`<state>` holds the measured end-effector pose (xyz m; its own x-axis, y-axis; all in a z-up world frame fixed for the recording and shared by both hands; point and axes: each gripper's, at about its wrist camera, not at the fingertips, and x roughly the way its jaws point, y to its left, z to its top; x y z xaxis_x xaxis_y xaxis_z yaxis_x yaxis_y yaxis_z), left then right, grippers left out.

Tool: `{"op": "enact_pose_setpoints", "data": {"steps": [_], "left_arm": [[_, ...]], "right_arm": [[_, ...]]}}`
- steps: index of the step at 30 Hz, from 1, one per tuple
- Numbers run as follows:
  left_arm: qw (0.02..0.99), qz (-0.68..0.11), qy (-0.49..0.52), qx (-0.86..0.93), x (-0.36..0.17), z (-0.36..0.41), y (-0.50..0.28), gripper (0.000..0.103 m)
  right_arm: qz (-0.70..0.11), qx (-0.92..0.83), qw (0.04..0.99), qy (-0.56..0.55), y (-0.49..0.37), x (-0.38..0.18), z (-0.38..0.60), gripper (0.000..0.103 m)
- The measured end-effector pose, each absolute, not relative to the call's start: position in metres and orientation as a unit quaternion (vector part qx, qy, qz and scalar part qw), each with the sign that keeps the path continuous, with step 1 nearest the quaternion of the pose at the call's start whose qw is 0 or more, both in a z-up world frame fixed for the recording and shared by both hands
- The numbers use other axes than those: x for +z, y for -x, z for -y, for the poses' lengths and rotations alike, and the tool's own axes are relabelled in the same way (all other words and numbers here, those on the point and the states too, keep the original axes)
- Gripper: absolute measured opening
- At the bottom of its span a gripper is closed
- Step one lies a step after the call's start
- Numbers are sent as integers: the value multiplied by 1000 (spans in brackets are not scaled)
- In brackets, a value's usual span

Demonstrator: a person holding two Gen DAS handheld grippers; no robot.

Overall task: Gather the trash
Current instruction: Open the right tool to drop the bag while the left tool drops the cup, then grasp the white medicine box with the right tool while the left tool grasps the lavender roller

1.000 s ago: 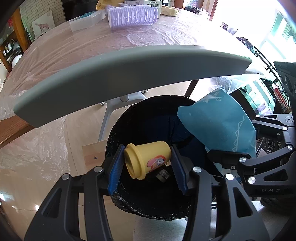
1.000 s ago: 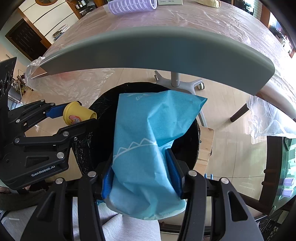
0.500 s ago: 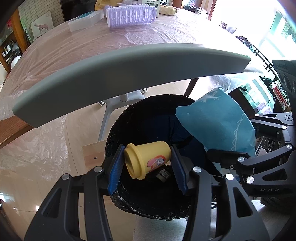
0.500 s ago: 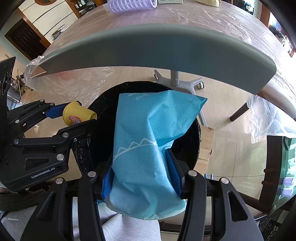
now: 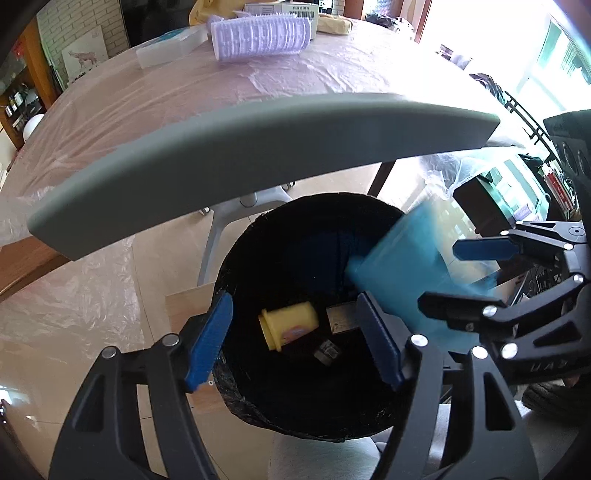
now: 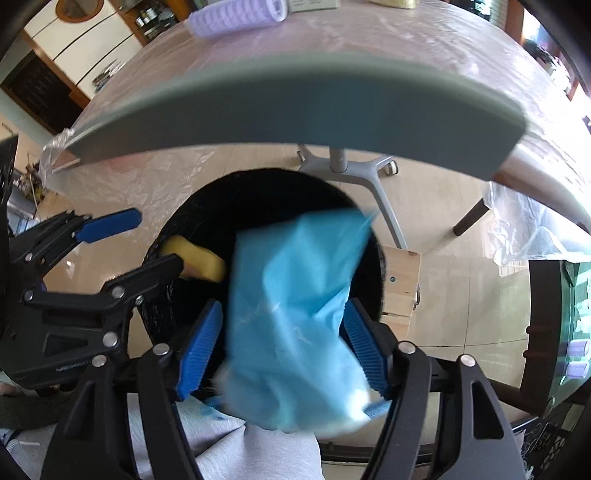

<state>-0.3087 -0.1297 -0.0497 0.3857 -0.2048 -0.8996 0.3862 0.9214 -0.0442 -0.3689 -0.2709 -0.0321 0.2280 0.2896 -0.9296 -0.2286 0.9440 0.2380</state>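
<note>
Both your grippers hang over the black-lined bin [image 5: 306, 417], which sits on the floor under the edge of the plastic-covered table [image 5: 258, 147]

Left gripper [image 5: 295, 332]: fingers spread wide, nothing between them. The yellow cup [image 5: 290, 323] lies on its side down inside the bin, among a couple of small dark scraps

Right gripper [image 6: 282, 345]: fingers spread as well, blue pads standing off on either side of the blue bag [image 6: 295, 317]. The bag is smeared with motion blur and hangs half over the bin mouth; whether a pad touches it cannot be told. It looks released and dropping, judging by the gap at both pads

Handling, as a judgement: the bag is thin, soft film, light and likely slippery. It will crumple rather than resist, and may catch on the rim instead of falling clear. If it hangs up, pinch it at a bunched fold near its bottom, not the flat sheet. The cup looks like stiff light plastic; grip it across the body, below the flared lip

Lavender rollers [image 5: 258, 35] and a clear box [image 5: 171, 46] sit on the far side of the table
</note>
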Motion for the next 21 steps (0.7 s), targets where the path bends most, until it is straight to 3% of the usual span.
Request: {"op": "enact_pose_setpoints", "data": {"steps": [8, 13, 15, 21], "left_arm": [[846, -486, -101, -197, -17, 127, 317, 72], [873, -424, -88, -224, 33, 122, 318, 96], [882, -409, -81, -222, 47, 120, 310, 99], [892, -407, -47, -189, 62, 116, 267, 99]], "right_arm": [[-534, 184, 824, -39, 378, 19, 288, 72], [-459, 188, 867, -37, 375, 74, 295, 94], [-425, 170, 888, -34, 365, 95, 300, 99], [-393, 150, 906, -56, 301, 124, 310, 99]]}}
